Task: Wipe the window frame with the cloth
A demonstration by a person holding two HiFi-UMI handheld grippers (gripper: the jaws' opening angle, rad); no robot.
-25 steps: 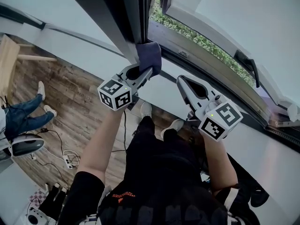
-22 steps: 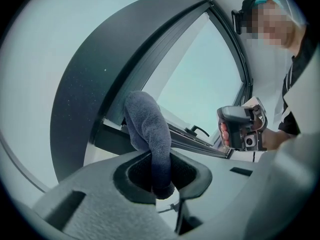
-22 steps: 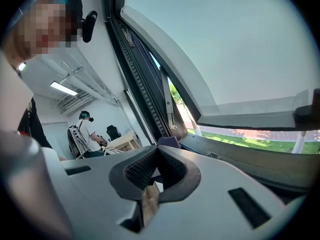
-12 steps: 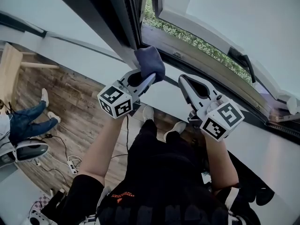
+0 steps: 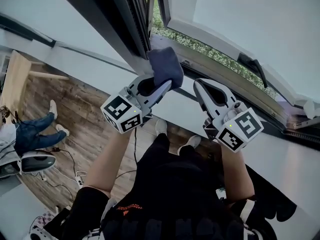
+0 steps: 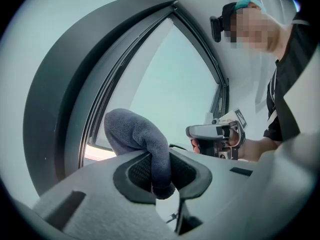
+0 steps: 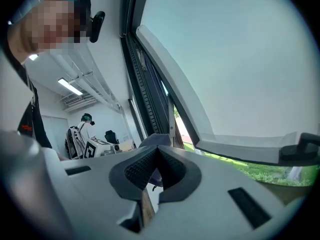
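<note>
Right now my left gripper (image 5: 161,85) is clamped on the cloth (image 5: 165,66). One fold is pinched between the jaws and the rest of the dark blue wad bulges out past the tips.

Cloth sits at the foot of the window frame (image 5: 112,21), where the dark upright meets the lower rail. It looks pressed to the frame, though I can't confirm contact from either view.

Right gripper (image 5: 199,84) is closed on nothing, hanging just off the frame's lower rail, beside the left and apart from it.

What matters for the next stroke is that the frame lies straight ahead of the left jaws, past the cloth. Its long runs lead two ways from that corner: up the upright, and along the rail toward the right gripper.

My judgement is that the left does the wiping, since it is nearer and holds the cloth. The stroke should follow one of those runs — not cut across it.
</note>
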